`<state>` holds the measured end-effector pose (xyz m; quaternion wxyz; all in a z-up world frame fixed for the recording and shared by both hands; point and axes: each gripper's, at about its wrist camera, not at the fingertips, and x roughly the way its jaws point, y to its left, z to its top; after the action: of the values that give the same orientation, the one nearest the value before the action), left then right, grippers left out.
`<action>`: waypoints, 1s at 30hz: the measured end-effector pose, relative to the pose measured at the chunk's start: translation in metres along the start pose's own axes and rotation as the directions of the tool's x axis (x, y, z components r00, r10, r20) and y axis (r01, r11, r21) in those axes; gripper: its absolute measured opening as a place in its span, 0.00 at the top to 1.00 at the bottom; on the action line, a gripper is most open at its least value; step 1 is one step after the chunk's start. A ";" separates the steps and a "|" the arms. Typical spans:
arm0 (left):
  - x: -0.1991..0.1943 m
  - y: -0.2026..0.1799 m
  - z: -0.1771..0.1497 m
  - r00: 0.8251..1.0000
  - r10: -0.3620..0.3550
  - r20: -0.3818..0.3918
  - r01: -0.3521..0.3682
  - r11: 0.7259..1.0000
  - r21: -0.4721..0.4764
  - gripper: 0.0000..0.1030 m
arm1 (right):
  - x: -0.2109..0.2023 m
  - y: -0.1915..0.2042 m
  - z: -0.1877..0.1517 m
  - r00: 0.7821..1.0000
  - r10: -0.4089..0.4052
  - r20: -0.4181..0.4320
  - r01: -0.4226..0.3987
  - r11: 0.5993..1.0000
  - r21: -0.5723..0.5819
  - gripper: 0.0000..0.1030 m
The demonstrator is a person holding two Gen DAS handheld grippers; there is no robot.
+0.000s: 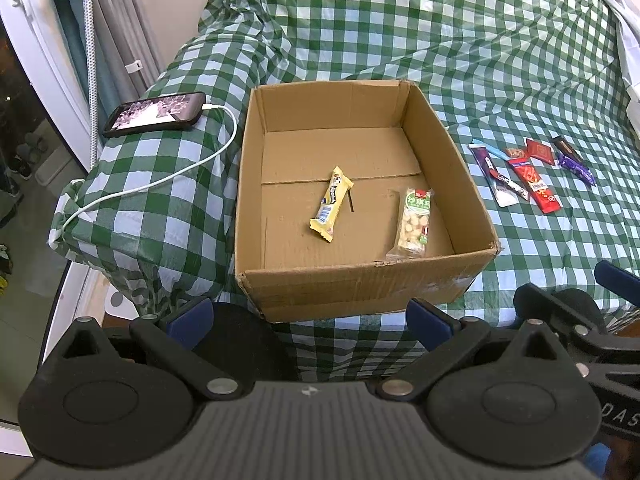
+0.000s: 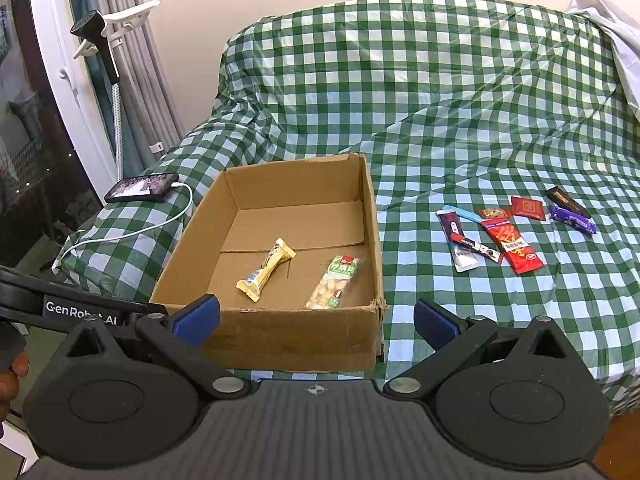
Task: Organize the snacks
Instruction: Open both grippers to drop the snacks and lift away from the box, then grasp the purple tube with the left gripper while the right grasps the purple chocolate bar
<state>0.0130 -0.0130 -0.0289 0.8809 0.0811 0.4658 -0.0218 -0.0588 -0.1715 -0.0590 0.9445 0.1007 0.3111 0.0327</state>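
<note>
Both my left gripper [image 1: 310, 316] and right gripper [image 2: 316, 318] are spread, empty; thin red snack packet [image 2: 514, 246] may slip when pinched flat off checkered cloth [image 2: 460, 128].

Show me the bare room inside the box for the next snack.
The cardboard box floor is bare behind and left of the yellow bar. The near right corner holds the green packet. Loose snacks crowd the cloth right of it.

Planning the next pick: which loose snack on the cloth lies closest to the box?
The purple-and-white stick packet, leftmost in the cluster; the long red packet and the rest lie farther right of the cardboard box.
</note>
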 end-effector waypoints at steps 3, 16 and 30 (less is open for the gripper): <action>0.003 -0.003 0.004 1.000 0.003 -0.007 -0.003 1.000 0.004 0.00 | 0.005 -0.001 0.001 1.000 0.003 -0.007 -0.003 1.000 0.002 0.01; 0.025 -0.053 0.041 0.999 0.003 -0.046 0.002 0.995 0.099 0.00 | 0.021 -0.049 0.003 0.999 -0.015 -0.039 0.020 0.992 0.121 0.01; 0.074 -0.163 0.120 0.994 -0.065 -0.087 0.081 0.978 0.194 0.00 | 0.042 -0.158 0.017 0.984 -0.173 -0.032 0.175 0.950 0.257 0.01</action>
<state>0.1337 -0.1901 -0.0434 0.8477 0.1517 0.4991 -0.0968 -0.0150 -0.3238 -0.1031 0.9210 0.1951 0.3246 -0.0912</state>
